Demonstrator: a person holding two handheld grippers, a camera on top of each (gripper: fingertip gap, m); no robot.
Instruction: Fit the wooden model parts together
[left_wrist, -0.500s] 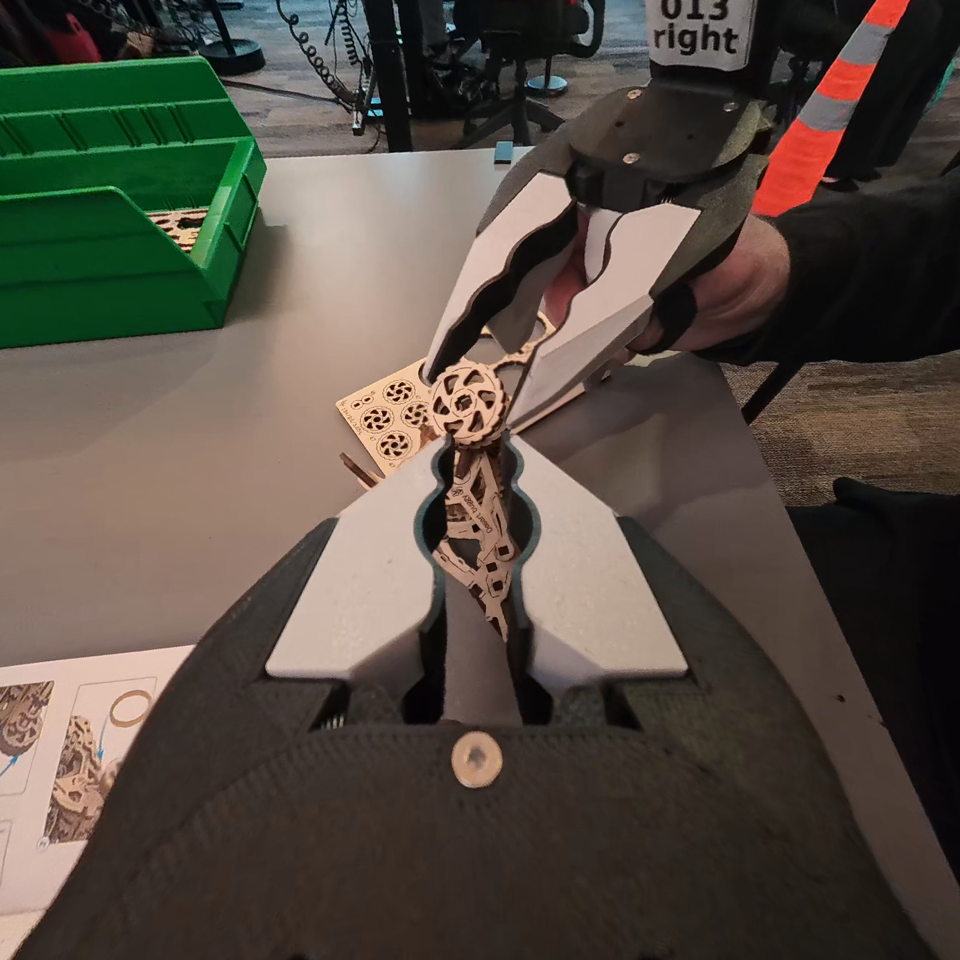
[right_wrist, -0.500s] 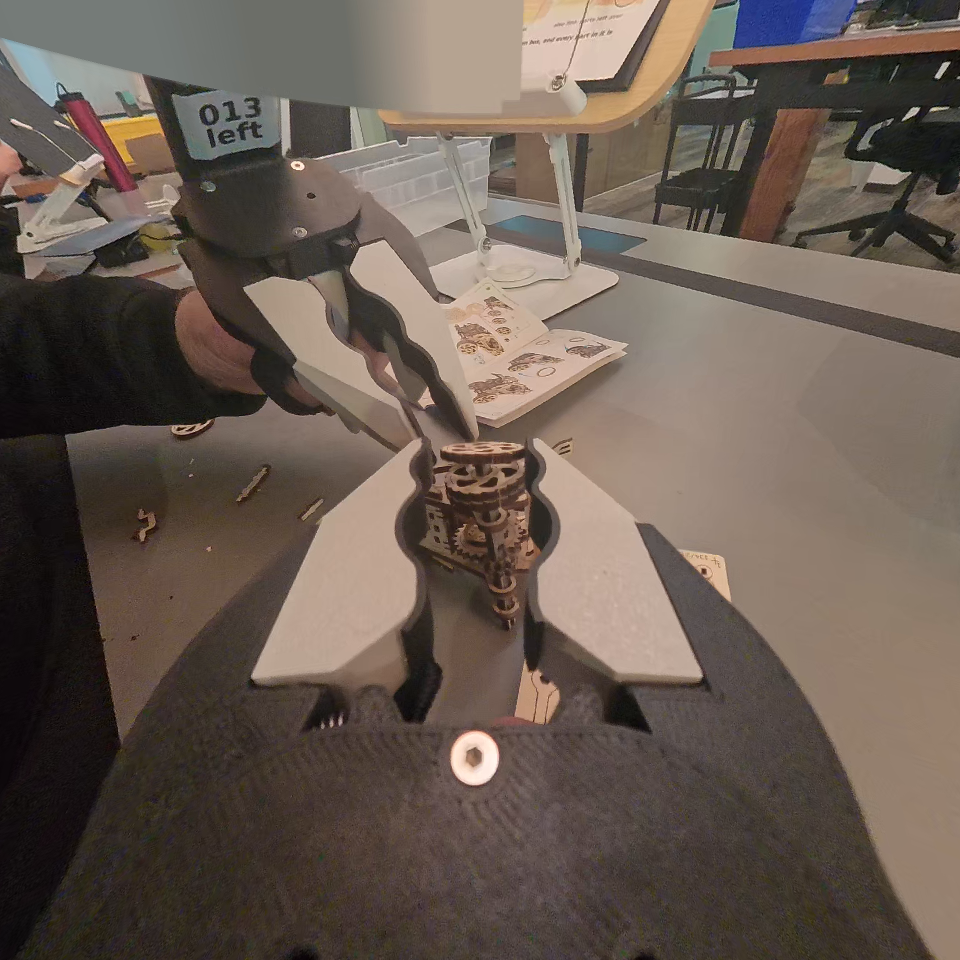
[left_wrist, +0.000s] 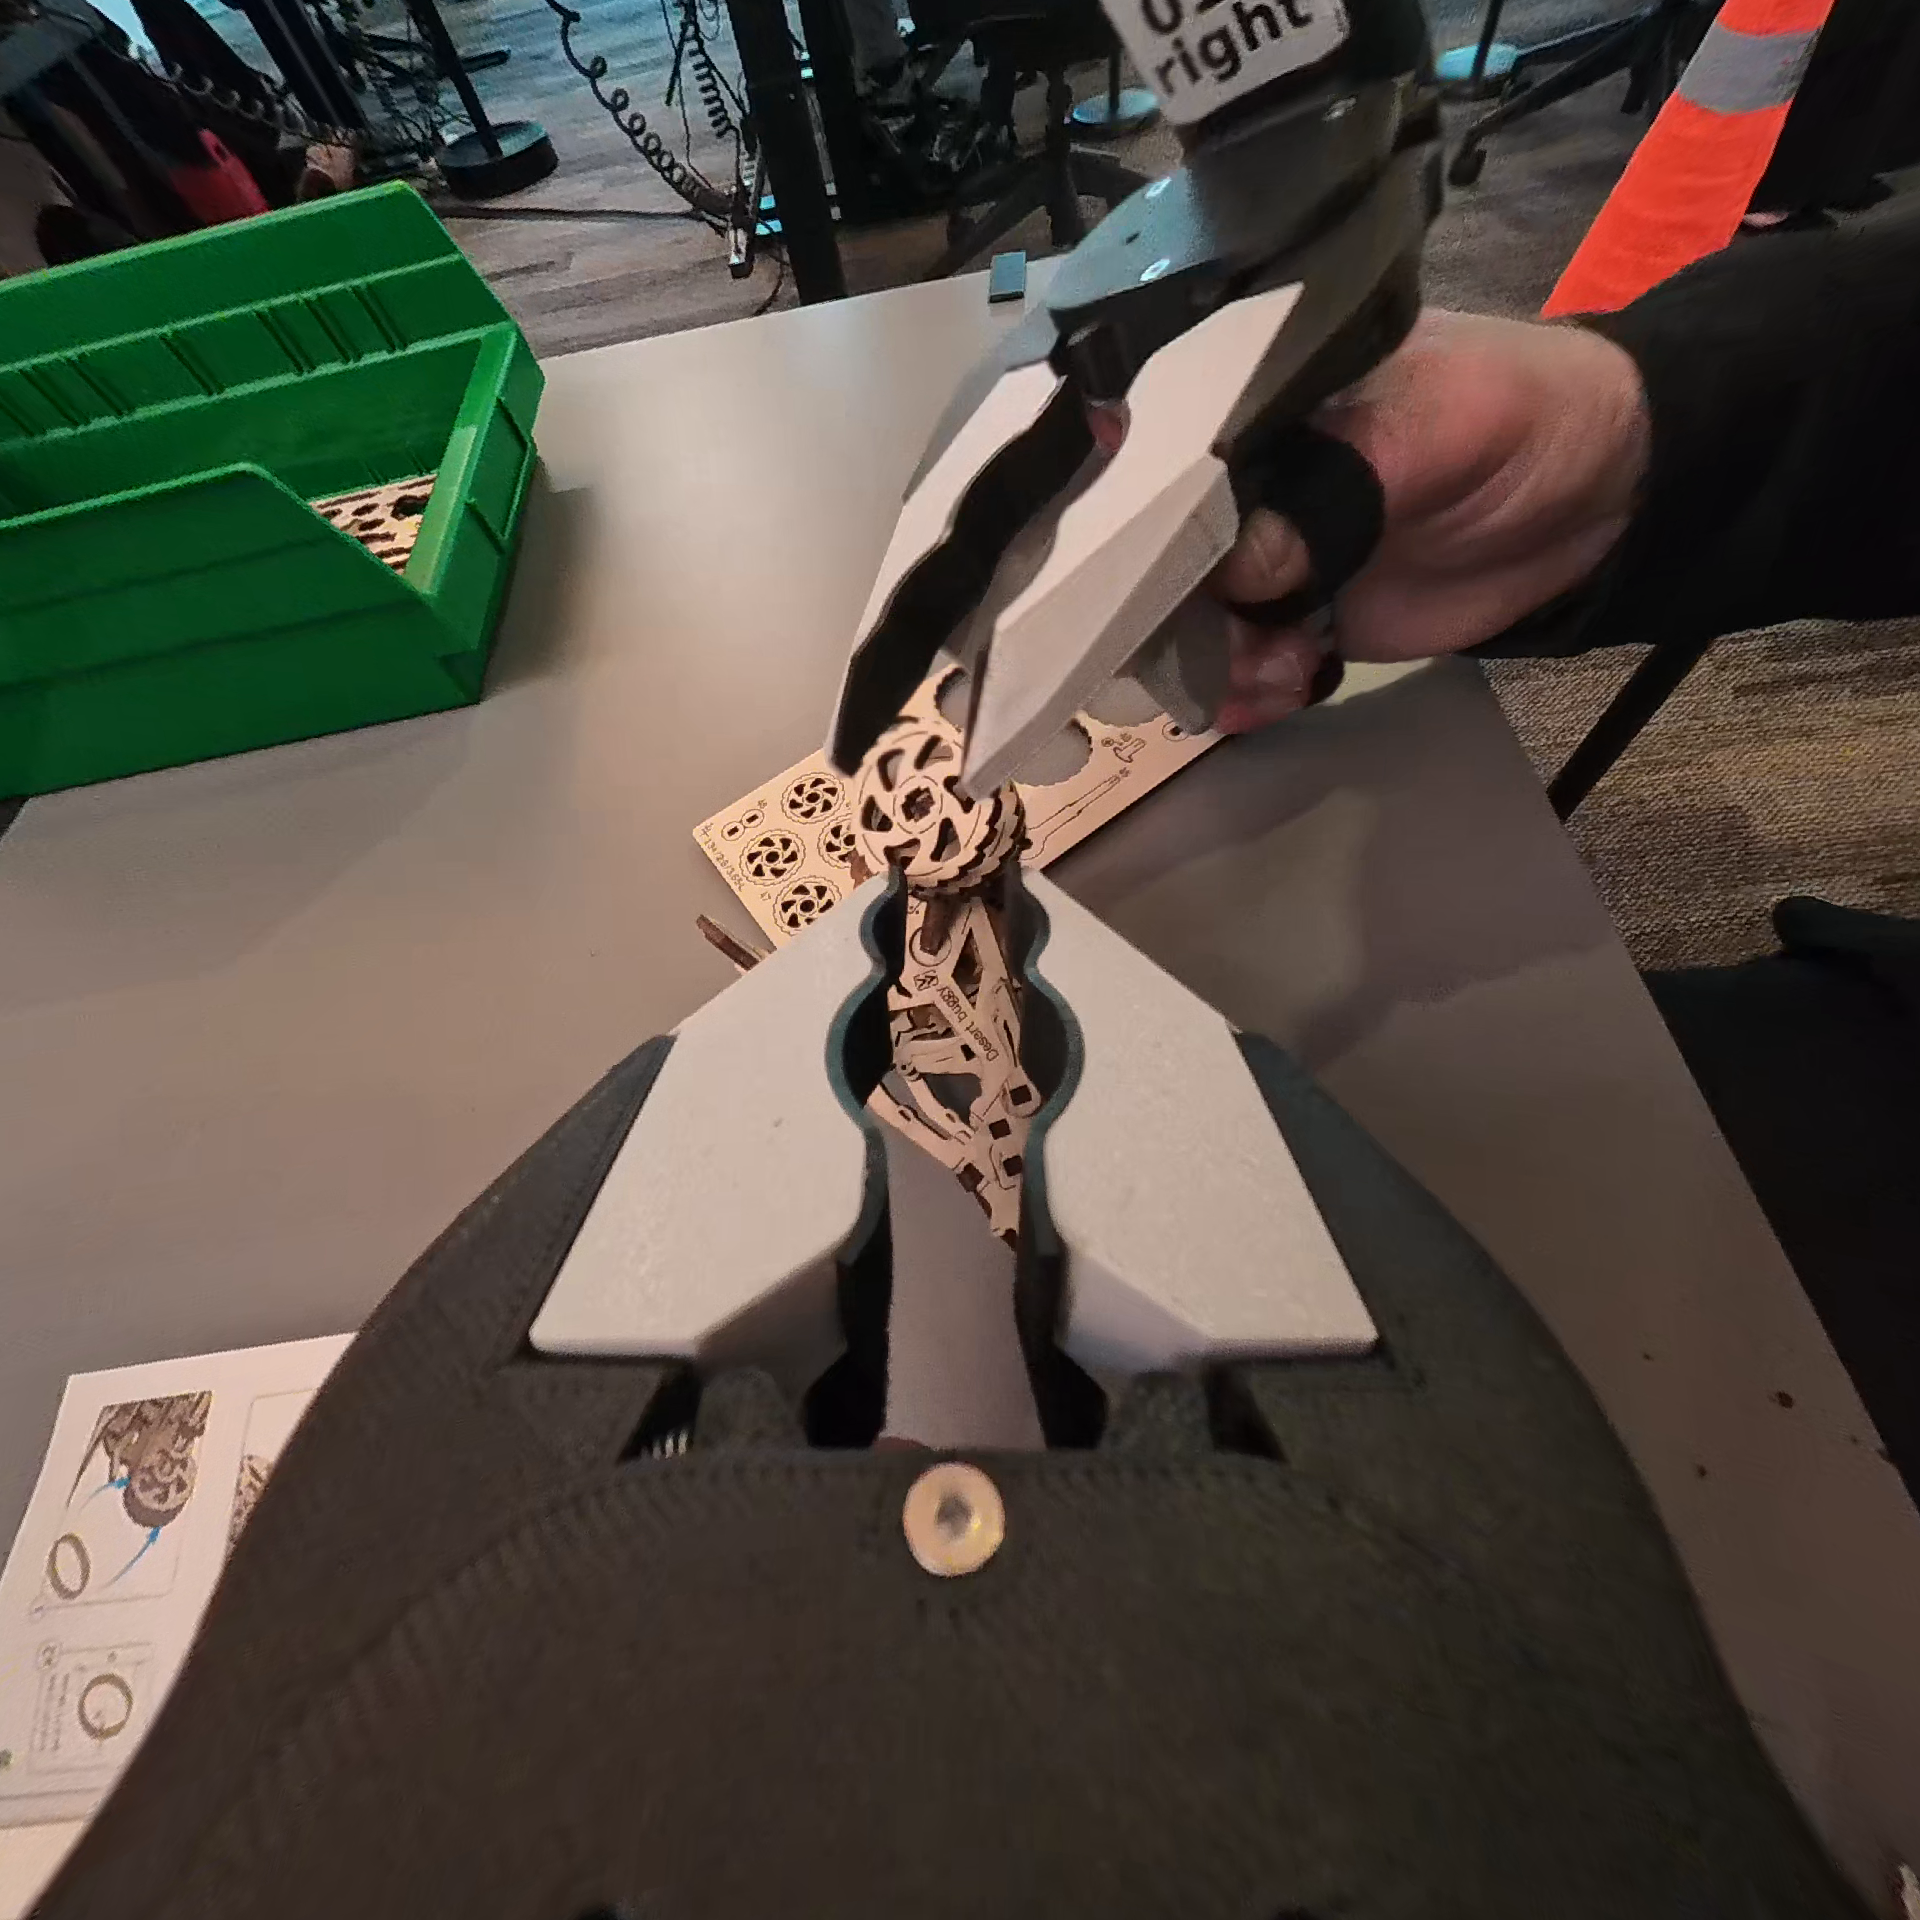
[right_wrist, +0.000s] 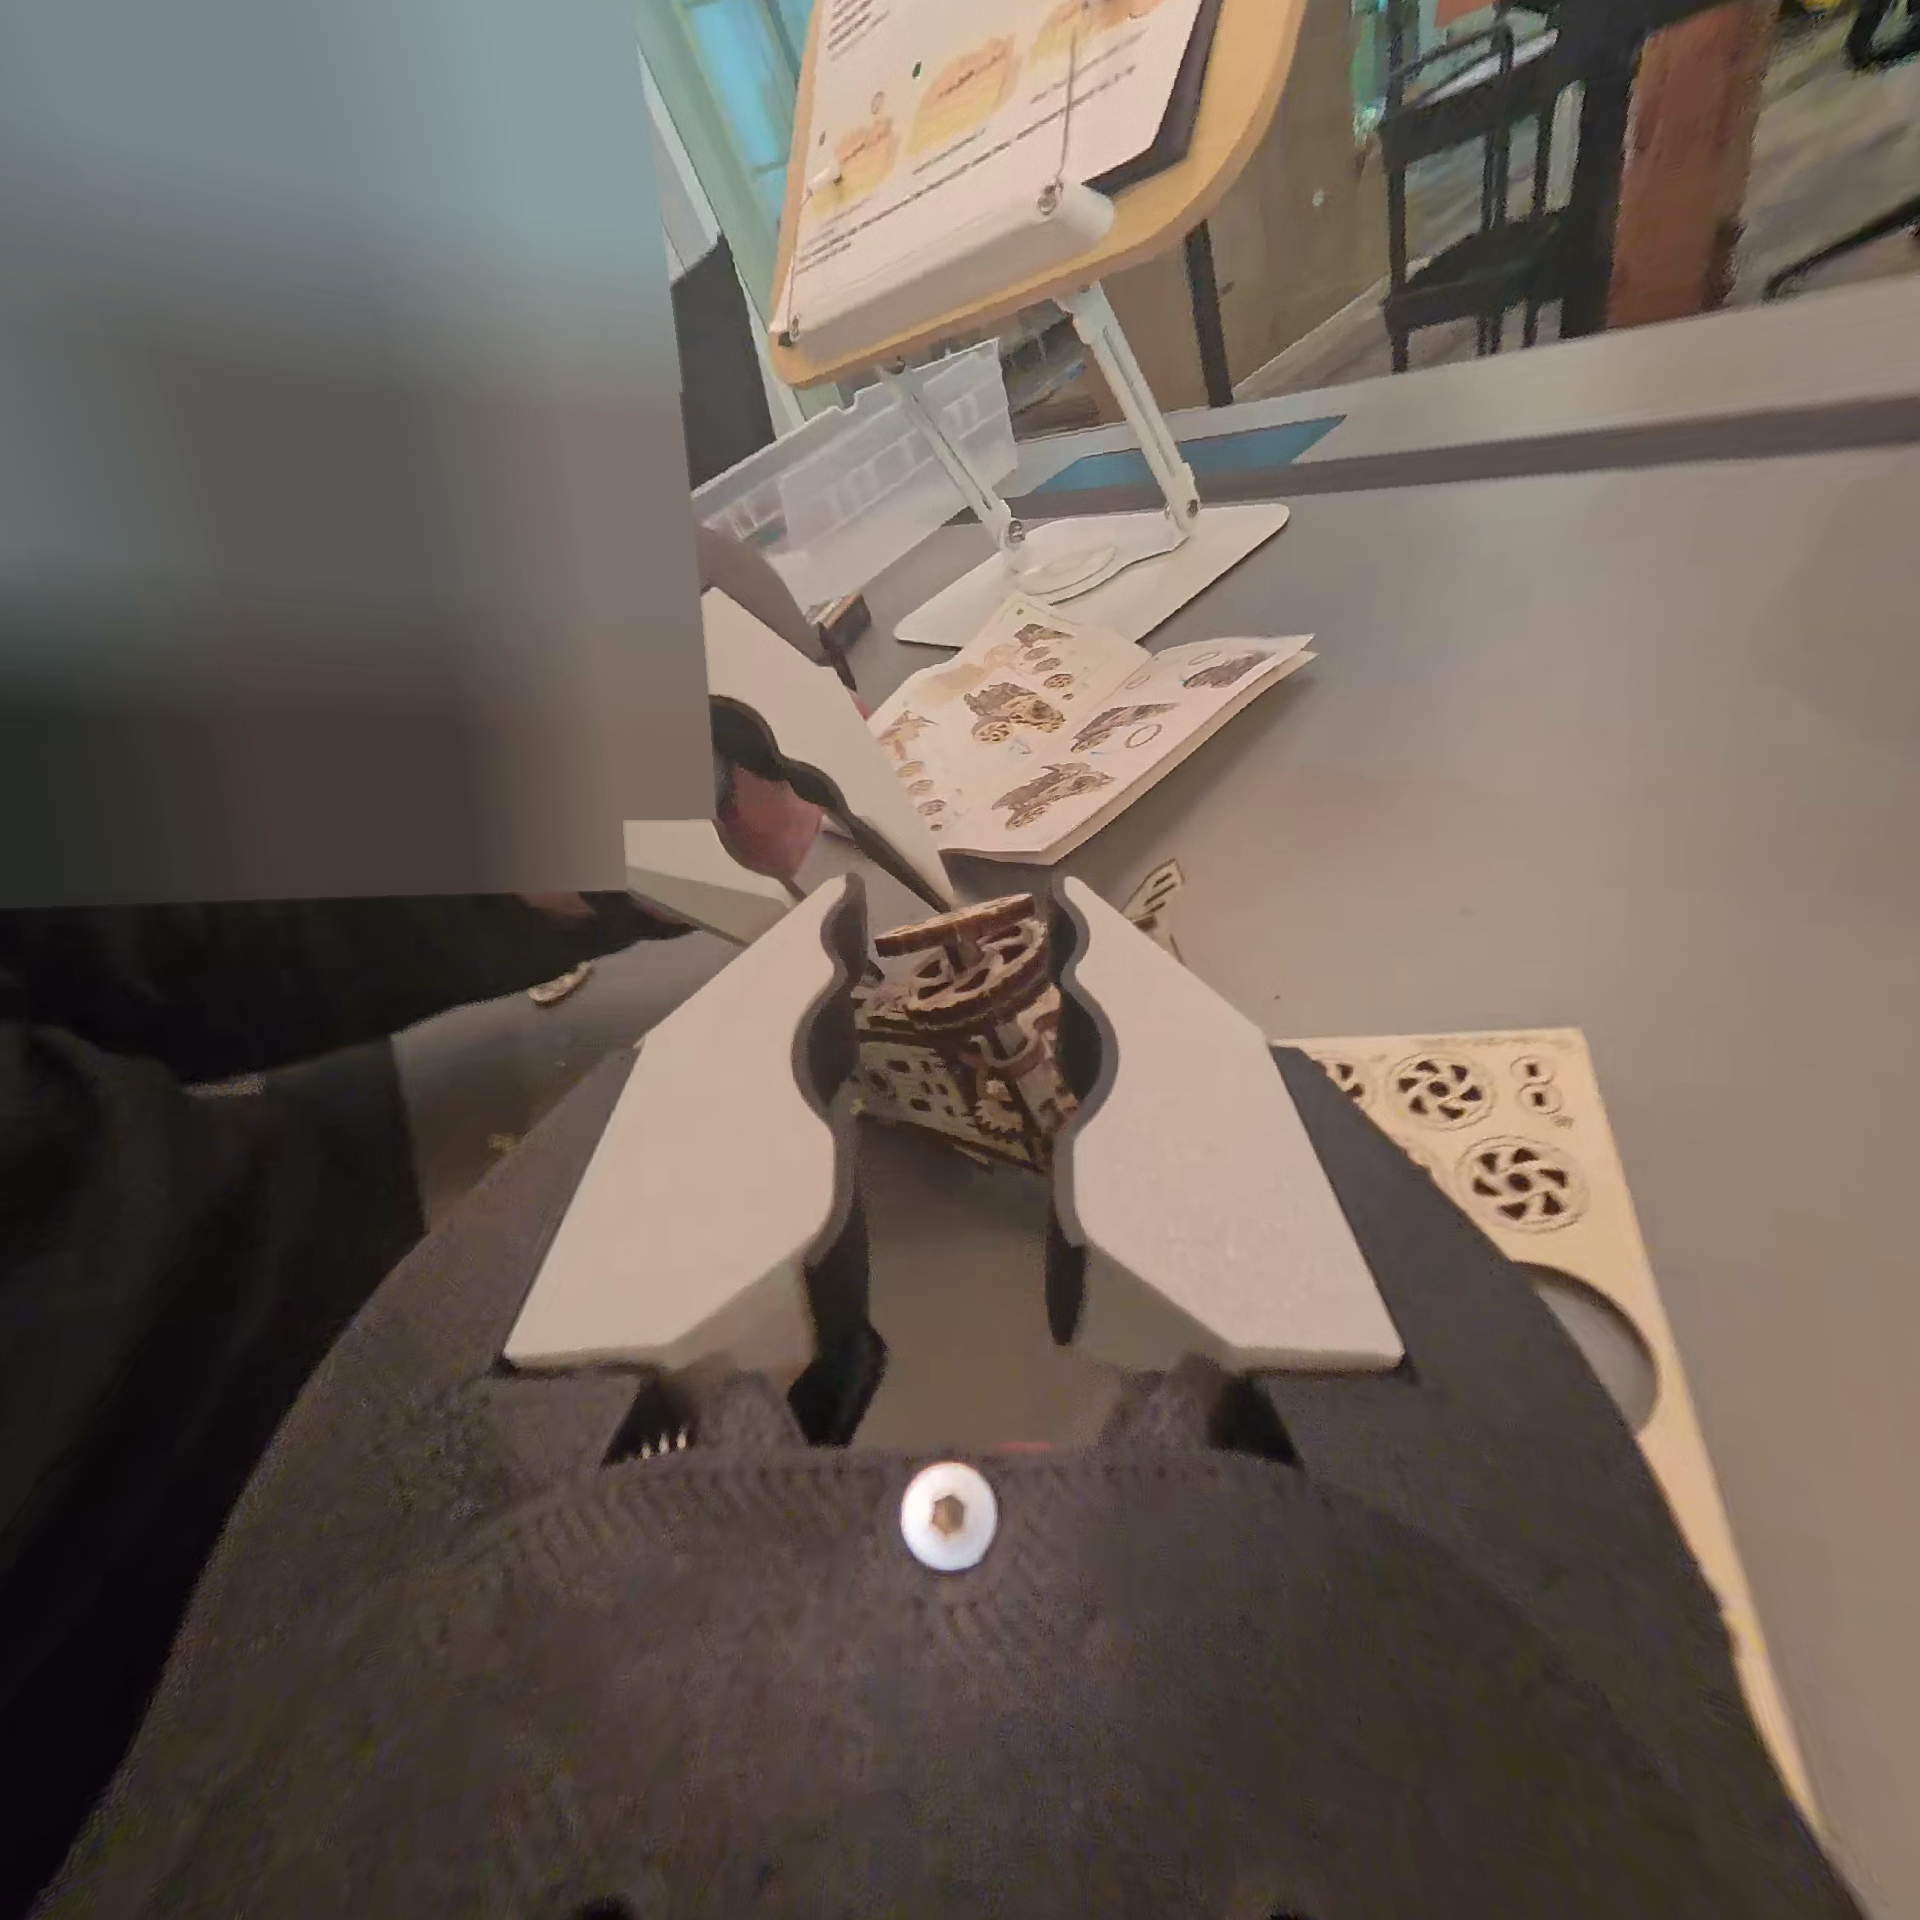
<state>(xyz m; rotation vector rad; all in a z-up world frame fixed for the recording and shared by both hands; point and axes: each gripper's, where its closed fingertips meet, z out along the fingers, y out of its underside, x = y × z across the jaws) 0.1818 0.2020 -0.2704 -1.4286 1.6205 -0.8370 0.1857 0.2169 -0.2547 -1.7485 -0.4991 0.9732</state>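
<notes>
Between the fingers of the left gripper (left_wrist: 956, 883), clamps the model (left_wrist: 961, 1039) by its flat frame, off the surface (left_wrist: 312, 987), wheel (left_wrist: 920, 810) poking out just past the tips. Compared with half a second back, has brought the right gripper (left_wrist: 909, 764) in steeper from above and ahead, and narrowed its jaws: earlier stood spread wide to either side of the wheel, now sit close on its rim. Looks pinched onto the wheel from both sides, though cannot quite make out contact at the dark finger. From the right wrist view, shows the stacked wheel edge-on between that gripper's tips, with the model's gearwork just behind and below. Has also tilted and turned the whole pair, so that the cut-out sheet (left_wrist: 779, 852), previously hidden under the right gripper's body, now shows on the surface to its right. Hides most of the left gripper in that view behind a blurred patch. Leaves the green bin (left_wrist: 208, 582) far off to the left gripper's left and the booklet (right_wrist: 1091, 727) well ahead of the right one, both untouched. Reads as the seating step: frame braced on one side, wheel gripped on the other, ready to be pressed or twisted home on its axle. Calls for a straight, gentle push; risks snapping thin plywood or cocking the wheel if angled.
</notes>
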